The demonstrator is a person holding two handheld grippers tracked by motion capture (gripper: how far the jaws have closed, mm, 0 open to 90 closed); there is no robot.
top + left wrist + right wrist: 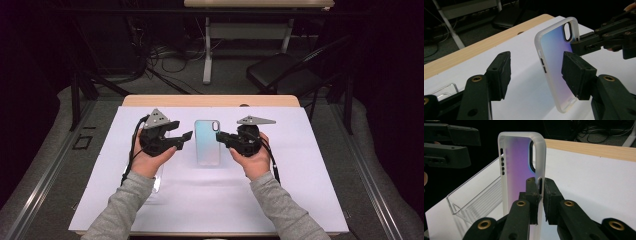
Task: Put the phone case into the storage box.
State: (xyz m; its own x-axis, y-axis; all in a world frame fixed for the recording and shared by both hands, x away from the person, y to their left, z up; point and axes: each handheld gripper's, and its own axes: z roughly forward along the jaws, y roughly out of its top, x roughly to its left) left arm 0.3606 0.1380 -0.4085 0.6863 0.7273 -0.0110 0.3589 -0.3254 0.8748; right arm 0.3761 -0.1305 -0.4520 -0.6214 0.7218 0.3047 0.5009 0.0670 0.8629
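Note:
A phone case [207, 142] with a frosted rim and an iridescent blue-violet back sits at the middle of the white sheet. My right gripper [220, 137] is shut on its right rim, just below the camera cutout. The right gripper view has both pads [532, 192] pressed on that rim [540, 186] of the case [517, 170]. My left gripper [184, 140] stands open just left of the case and does not touch it. In the left gripper view the case [555, 62] stands tilted beyond the wide-open jaws, the right pad [576, 73] overlapping it, with the right gripper [586, 45] on its far edge.
A clear plastic case [158, 177] lies on the white sheet [300, 190] under the left forearm, also seen as clear plastic [474, 200] and a clear corner [445, 91]. The wooden table edge [210, 100] runs along the back. A black chair [280, 70] stands beyond the table.

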